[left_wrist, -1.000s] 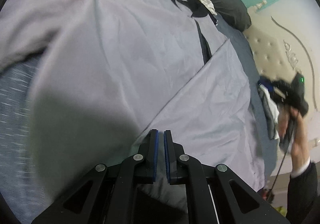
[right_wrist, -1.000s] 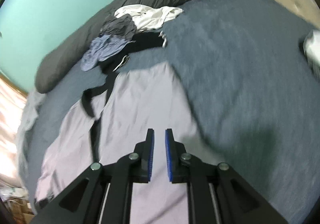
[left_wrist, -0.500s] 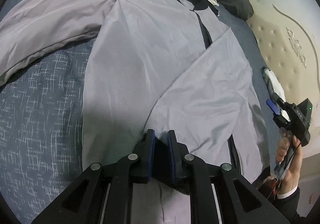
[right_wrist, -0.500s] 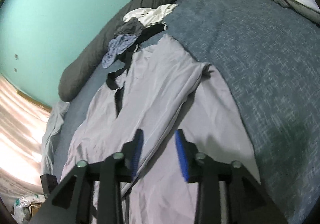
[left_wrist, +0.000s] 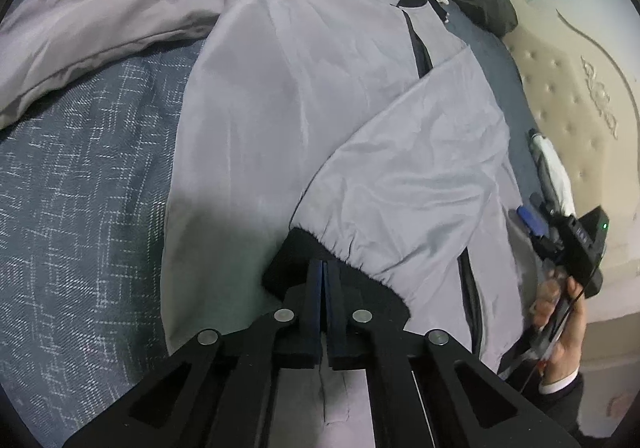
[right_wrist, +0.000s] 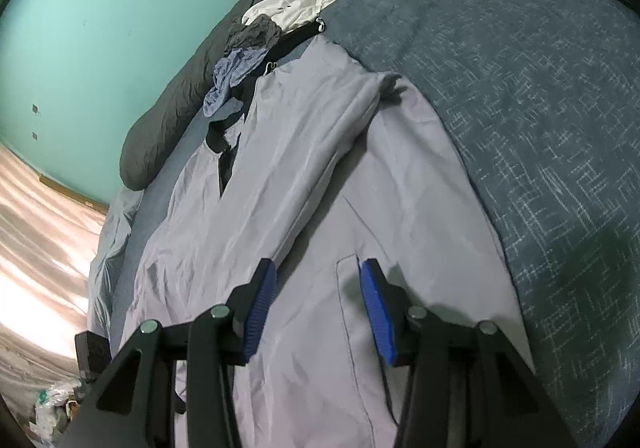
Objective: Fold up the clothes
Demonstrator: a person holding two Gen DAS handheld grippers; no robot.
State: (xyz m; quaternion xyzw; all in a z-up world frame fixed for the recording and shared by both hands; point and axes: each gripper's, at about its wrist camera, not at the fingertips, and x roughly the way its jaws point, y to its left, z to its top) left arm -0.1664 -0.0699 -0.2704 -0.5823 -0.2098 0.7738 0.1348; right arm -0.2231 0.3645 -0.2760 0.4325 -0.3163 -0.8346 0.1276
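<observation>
**Sleeve cuff pinched, jacket lying open on the bed**

We are working on a pale grey, thin woven jacket that is lying spread flat on the dark blue crosshatch-patterned bedspread, stretching away ahead of both pairs of fingers. Our left gripper is holding its fingers together on the black ribbed cuff of one sleeve, which is lying folded across the jacket's body just beyond the fingertips. Our right gripper is hovering with its blue-padded fingers wide apart and gripping nothing, above the jacket's lower front, with a pocket seam between them. The other sleeve is trailing outward on the bedspread, far ahead and to the left of the left fingers.

To do this sleeve fold well, we judge that we should be keeping the cuff low, laying the sleeve straight along the body without dragging the panel beneath, and using the free right fingers to pin or smooth the slippery cloth. A heap of other clothes is sitting beyond the collar.
</observation>
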